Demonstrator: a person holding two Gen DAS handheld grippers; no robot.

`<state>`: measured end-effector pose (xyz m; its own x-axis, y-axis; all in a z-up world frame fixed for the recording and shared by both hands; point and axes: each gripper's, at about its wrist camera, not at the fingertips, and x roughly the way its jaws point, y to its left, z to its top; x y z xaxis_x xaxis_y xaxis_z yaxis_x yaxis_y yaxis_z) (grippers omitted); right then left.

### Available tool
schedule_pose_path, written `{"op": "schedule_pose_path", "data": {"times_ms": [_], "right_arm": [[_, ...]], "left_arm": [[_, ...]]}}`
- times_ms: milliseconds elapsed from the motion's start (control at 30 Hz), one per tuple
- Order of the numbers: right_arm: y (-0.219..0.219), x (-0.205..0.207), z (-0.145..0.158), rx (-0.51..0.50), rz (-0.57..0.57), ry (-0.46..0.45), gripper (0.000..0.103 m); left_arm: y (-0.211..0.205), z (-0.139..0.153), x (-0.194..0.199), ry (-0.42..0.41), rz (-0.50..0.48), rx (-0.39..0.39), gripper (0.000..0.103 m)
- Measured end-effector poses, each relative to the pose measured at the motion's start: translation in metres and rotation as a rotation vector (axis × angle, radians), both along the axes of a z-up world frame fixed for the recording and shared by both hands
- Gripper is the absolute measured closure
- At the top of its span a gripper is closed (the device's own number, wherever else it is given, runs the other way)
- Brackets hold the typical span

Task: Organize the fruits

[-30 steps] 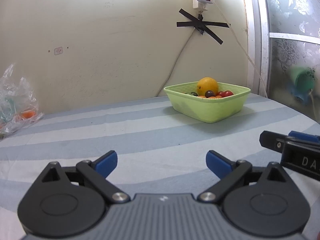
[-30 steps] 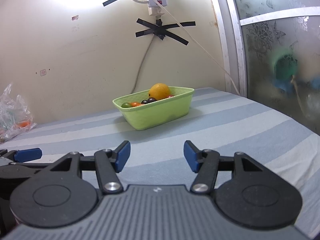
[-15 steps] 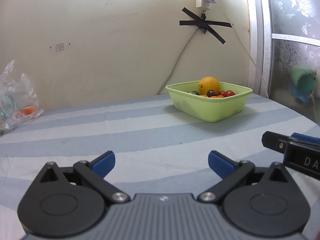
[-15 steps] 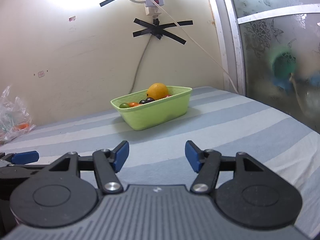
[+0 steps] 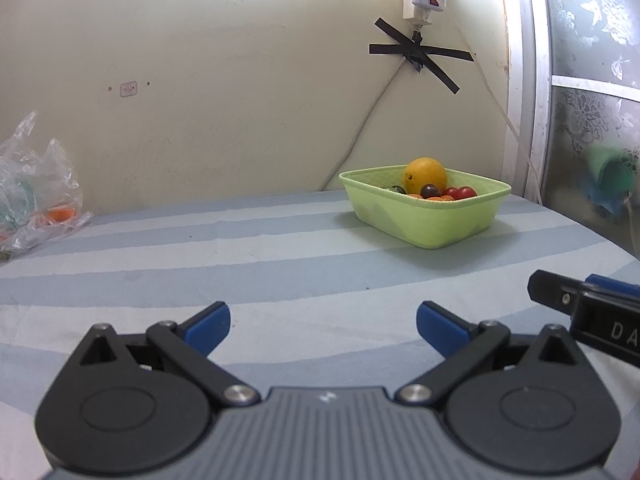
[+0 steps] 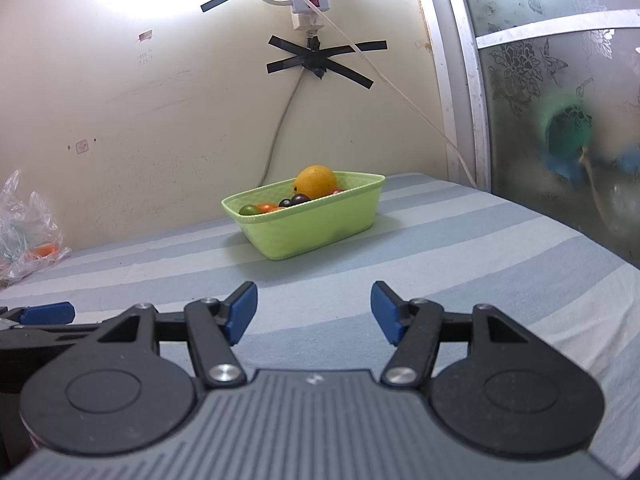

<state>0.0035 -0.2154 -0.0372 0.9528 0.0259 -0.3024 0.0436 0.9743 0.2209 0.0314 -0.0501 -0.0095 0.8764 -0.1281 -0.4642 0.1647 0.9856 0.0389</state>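
1. On the striped bench (image 5: 280,256), near the far wall, sits a green basket (image 5: 428,216) holding an orange (image 5: 425,174) and small tomatoes (image 5: 460,193).
2. Low in front, the left gripper (image 5: 323,320) has its blue fingers (image 5: 208,322) spread wide, holding nothing.
3. Beside it, the right gripper (image 6: 314,312) has its fingers (image 6: 242,308) parted and empty, well apart from the basket.

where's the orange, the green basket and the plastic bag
orange (image 5: 426,172), left wrist view, middle of its skin
basket (image 5: 432,222), left wrist view, front wall
bag (image 6: 28,224), right wrist view, crumpled middle
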Motion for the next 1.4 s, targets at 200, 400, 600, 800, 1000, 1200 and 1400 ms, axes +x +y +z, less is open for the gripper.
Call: {"op": "schedule_pose_path", "data": {"times_ms": [200,400,600,800,1000,1200,1400], "right_arm": [[0.000,0.000,0.000,0.000,0.000,0.000,0.038],[-0.001,0.001,0.000,0.001,0.002,0.000,0.037],[-0.001,0.001,0.000,0.000,0.002,0.000,0.037],[-0.001,0.001,0.000,0.000,0.001,0.000,0.036],[-0.001,0.002,0.000,0.000,0.001,0.002,0.036],[-0.003,0.004,0.000,-0.006,-0.029,0.022,0.036],[0.003,-0.018,0.011,-0.058,-0.045,0.035,0.026]], "left_arm": [[0.000,0.000,0.000,0.003,0.018,-0.004,0.000],[-0.002,0.000,-0.001,-0.011,0.052,0.020,0.000],[-0.005,0.001,-0.003,-0.031,0.063,0.054,0.000],[-0.002,0.001,0.000,-0.019,0.069,0.041,0.000],[-0.006,0.000,-0.003,-0.028,0.059,0.068,0.000],[-0.007,0.005,-0.003,-0.010,0.090,0.117,0.000],[0.007,0.024,-0.018,0.038,0.049,0.010,0.000]]}}
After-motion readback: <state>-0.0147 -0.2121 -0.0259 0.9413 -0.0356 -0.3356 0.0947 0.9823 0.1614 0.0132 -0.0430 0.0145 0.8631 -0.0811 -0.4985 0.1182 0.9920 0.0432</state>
